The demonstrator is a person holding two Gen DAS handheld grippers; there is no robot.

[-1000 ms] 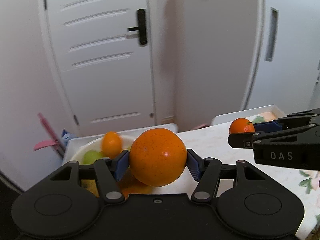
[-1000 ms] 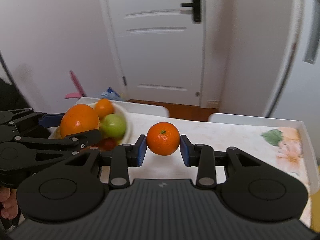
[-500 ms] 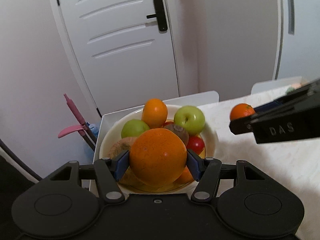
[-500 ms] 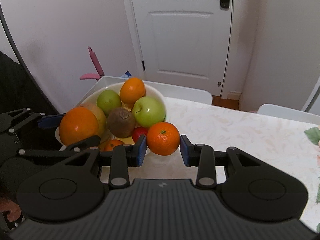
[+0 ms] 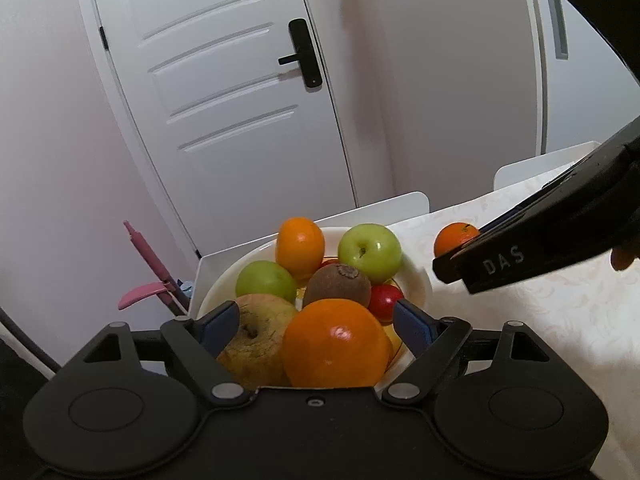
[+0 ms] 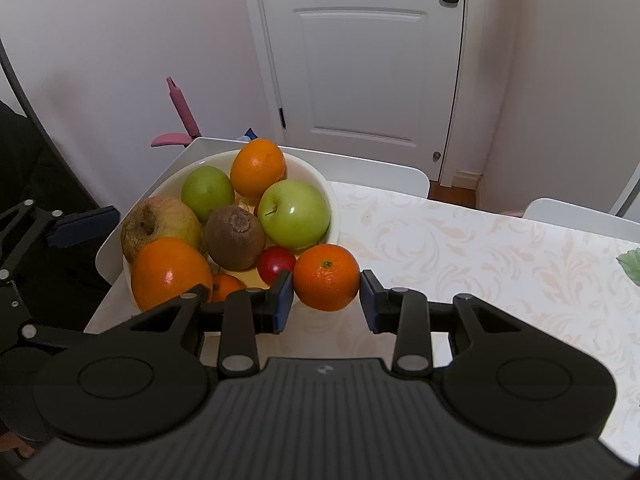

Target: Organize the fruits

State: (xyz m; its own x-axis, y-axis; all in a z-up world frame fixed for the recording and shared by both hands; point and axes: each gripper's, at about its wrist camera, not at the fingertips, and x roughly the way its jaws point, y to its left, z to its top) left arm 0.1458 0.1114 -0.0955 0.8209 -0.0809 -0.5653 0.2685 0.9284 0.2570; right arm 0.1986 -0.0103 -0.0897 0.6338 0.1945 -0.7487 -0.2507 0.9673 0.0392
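A white bowl (image 5: pixel 416 280) (image 6: pixel 320 184) holds green apples, a yellowish apple, a kiwi, oranges and a small red fruit. My left gripper (image 5: pixel 316 322) is open over the bowl's near side. The large orange (image 5: pixel 334 344) (image 6: pixel 170 272) lies in the bowl between its fingers, touching neither pad. My right gripper (image 6: pixel 326 296) holds a small mandarin (image 6: pixel 326 278) (image 5: pixel 454 236) just beside the bowl's right rim. Its left pad touches the fruit and a thin gap shows at the right pad.
The bowl stands at the left end of a table with a cream patterned cloth (image 6: pixel 480 248). White chair backs (image 6: pixel 380 172) stand behind the table. A pink handled thing (image 6: pixel 180 112) leans by the wall, left of a white door (image 6: pixel 360 60).
My left gripper moved over the bowl, opened and let the large orange go into it. My right gripper carried the mandarin left to the bowl's rim and its jaws have widened slightly.
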